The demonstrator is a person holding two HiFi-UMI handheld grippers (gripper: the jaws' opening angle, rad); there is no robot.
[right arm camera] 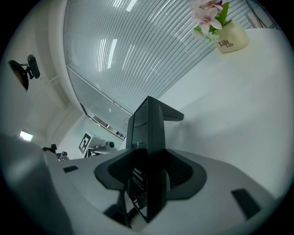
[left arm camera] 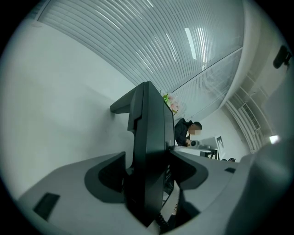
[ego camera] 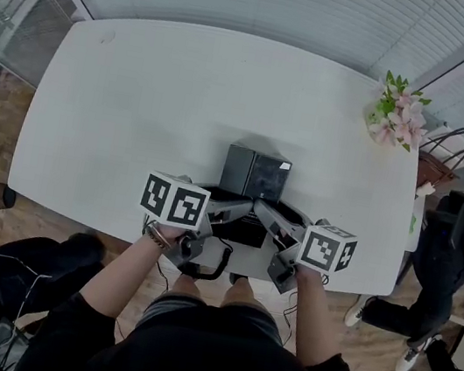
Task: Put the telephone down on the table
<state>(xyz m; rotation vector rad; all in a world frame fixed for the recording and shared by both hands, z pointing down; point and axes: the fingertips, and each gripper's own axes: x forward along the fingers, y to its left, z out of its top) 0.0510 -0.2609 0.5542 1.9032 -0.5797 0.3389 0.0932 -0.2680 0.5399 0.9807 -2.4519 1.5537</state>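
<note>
Telephone (ego camera: 256, 174) low at near edge of worktop (ego camera: 140, 102), foot seemingly down. Right hand-held gripper (right arm camera: 148, 151) clamps its right side, likely to steady it. Left hand-held gripper (left arm camera: 148, 155) slack round left side, gap at one pad

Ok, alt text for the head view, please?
A black telephone is flanked by the left claw and right claw, each with its jaws around it, at the near edge of a white table. Pink flowers stand at the far right corner.
</note>
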